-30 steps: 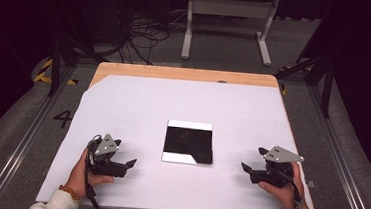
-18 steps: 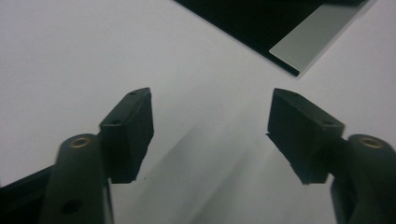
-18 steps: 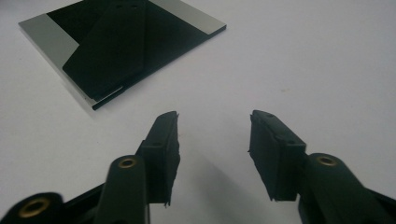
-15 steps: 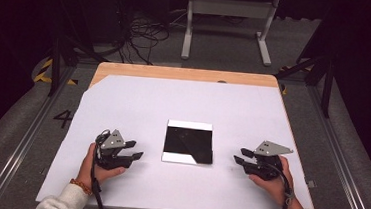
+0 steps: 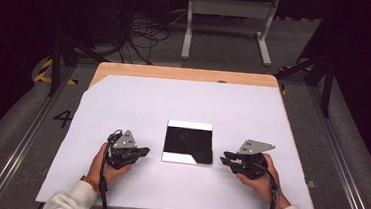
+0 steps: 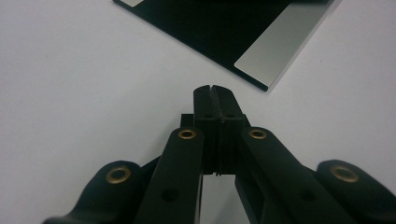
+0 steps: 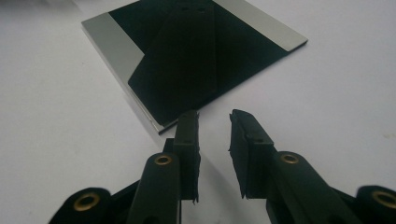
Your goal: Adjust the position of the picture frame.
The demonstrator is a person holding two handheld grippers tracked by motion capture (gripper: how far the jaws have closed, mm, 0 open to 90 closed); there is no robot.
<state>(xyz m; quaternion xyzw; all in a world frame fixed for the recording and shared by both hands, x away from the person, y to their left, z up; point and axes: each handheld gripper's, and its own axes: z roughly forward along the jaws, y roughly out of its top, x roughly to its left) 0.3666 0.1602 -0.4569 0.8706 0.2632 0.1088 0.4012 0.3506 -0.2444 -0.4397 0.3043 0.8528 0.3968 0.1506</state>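
A square glossy black plate [image 5: 189, 142] with silvery strips on two edges lies flat in the middle of the white sheet [image 5: 183, 104]. My left gripper [image 5: 145, 151] lies low on the sheet just left of it, jaws shut with nothing between them. In the left gripper view the closed tips [image 6: 215, 88] point at the plate's near corner [image 6: 224, 32], a short way off. My right gripper [image 5: 223, 157] sits just right of the plate; its jaws have just been closing. In the right gripper view a narrow empty gap [image 7: 215, 116] remains, beside the plate's edge [image 7: 196, 51].
The sheet covers a wooden table whose bare back edge [image 5: 186, 74] shows. Beyond it, cables [image 5: 139, 30] and a metal stand's legs [image 5: 224, 32] are on the grey floor. Rails [image 5: 339, 162] run along both sides of the table.
Both hands have slid inward toward the plate. The left jaws have gone from wide open to shut; the right jaws have narrowed to a small gap.
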